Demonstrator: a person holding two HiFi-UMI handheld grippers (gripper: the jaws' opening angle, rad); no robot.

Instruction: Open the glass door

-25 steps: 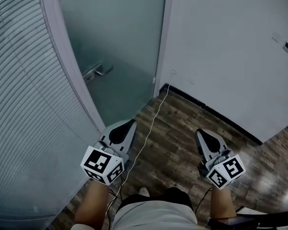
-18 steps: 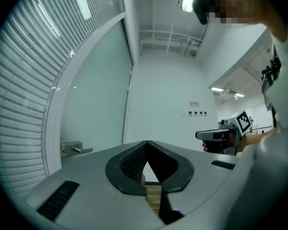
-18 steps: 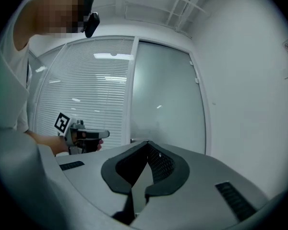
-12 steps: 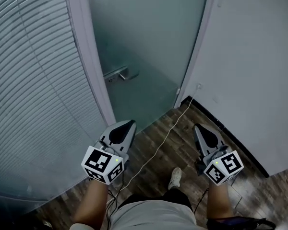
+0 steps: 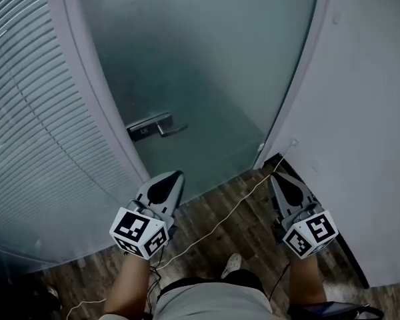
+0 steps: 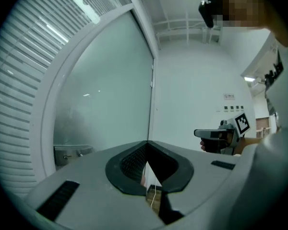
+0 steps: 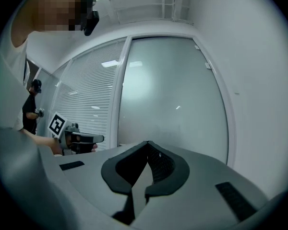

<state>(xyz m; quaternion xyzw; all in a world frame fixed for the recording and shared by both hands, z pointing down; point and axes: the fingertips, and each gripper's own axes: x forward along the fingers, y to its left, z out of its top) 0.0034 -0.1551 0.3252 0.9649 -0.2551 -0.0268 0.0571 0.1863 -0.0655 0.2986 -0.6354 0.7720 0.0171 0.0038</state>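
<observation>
Glass door [image 5: 207, 79] is frosted, sits flush in its pale frame and looks closed. Door handle [image 5: 157, 127] is a metal lever on a plate at the door's left edge, low in the head view, untouched.

Left gripper [image 5: 176, 175] is below the door, near its bottom left corner and under the handle, apart from both. Its jaws are together at the tips with nothing between them. In the left gripper view it points level toward the door's right edge.

Right gripper [image 5: 274, 177] is below the door's bottom right corner, near the frame, not touching. Its jaws are pressed together and empty. In the right gripper view it faces the door pane.

Slatted blinds [image 5: 27, 112] are left of the door and a white wall [image 5: 373, 112] is right of it. A thin white cable [image 5: 213, 229] runs over the wood floor [image 5: 253, 235] from the door's bottom right corner back toward the person. One shoe [image 5: 231, 265] shows on the floor in front of the door. A second person [image 7: 31, 104] stands far left of the door in the right gripper view.
</observation>
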